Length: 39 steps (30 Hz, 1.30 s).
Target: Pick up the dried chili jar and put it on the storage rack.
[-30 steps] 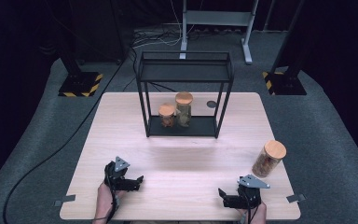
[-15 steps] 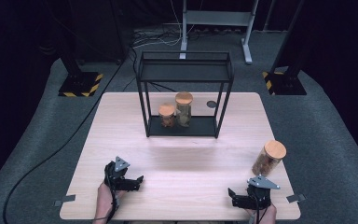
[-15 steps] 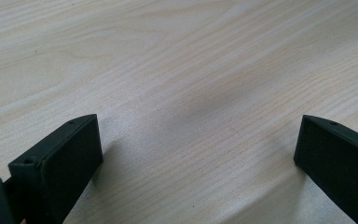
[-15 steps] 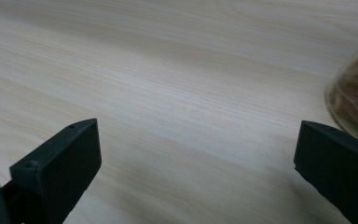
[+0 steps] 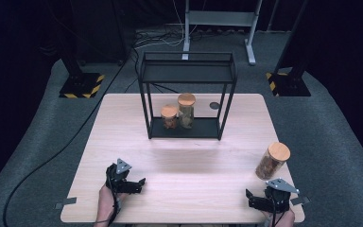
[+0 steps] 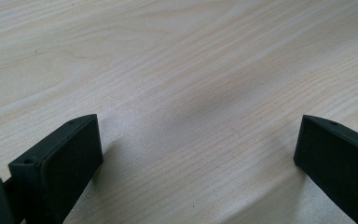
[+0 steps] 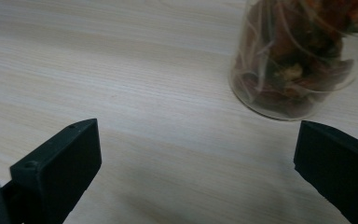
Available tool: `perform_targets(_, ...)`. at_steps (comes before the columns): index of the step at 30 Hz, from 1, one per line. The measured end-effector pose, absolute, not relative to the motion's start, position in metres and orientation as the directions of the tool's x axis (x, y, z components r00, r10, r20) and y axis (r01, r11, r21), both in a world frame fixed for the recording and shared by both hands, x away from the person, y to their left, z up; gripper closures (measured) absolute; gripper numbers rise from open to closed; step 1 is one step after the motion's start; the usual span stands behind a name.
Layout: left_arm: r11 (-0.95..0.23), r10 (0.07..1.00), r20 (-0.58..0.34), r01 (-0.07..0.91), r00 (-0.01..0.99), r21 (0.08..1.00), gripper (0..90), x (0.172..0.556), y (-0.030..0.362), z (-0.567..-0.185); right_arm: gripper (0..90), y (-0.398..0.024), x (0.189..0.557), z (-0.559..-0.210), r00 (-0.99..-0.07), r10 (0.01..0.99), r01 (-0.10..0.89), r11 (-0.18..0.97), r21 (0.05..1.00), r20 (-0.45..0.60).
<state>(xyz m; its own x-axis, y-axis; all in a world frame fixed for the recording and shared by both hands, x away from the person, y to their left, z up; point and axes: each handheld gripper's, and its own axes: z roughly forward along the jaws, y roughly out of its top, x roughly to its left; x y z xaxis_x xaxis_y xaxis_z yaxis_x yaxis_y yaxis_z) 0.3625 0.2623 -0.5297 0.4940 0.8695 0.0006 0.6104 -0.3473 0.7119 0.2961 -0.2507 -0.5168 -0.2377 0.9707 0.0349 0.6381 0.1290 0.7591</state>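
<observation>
Right hand-held gripper (image 5: pixel 251 202) rests low on the bench (image 5: pixel 184 156) at the 5 o'clock corner in the high view, held by a hand (image 5: pixel 278 218) entering from the bottom edge. Its jaws stand wide apart with nothing between them. In the right gripper view (image 7: pixel 196 154) only bare wood lies between the two black jaws.

A glass jar (image 5: pixel 271 161) with a wooden lid stands upright just beyond the right hand-held gripper, toward 12 o'clock from it, near the bench's right edge. It is near the gripper but not touching it. In the right gripper view the jar (image 7: pixel 293 60) appears at 1 o'clock, ahead of the right-hand jaw and outside the gap; its contents are reddish-brown pieces.

Left hand-held gripper (image 5: pixel 141 183) lies at the 7 o'clock area of the bench, held by the other hand (image 5: pixel 106 201). Its jaws are likewise spread wide and empty; the left gripper view (image 6: pixel 196 154) shows plain wood grain between them.

A black metal rack (image 5: pixel 187 71) stands at the 12 o'clock side of the bench. On its lower shelf stand a short jar (image 5: pixel 169 117) and, just beside it, a taller jar (image 5: pixel 186 110), both with wooden lids. A small dark disc (image 5: pixel 214 106) lies on the bench behind the rack.
</observation>
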Motion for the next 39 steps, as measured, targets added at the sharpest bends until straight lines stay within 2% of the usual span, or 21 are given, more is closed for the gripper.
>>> perform_targets(12,-0.347,0.87,0.001,0.611,0.494,0.712,0.2,0.362,0.262,-0.53,0.0,-0.264,0.311,-0.508,-0.181,0.983,0.622,0.101,0.776,0.016)
perform_targets(23,-0.348,0.869,0.001,0.61,0.494,0.712,0.2,0.362,0.262,-0.53,0.0,-0.272,0.332,-0.49,-0.167,0.986,0.593,0.1,0.799,0.0)
perform_targets(39,-0.347,0.87,0.0,0.611,0.494,0.712,0.2,0.362,0.262,-0.53,0.0,-0.287,0.35,-0.465,-0.243,0.97,0.455,0.102,0.884,0.013)
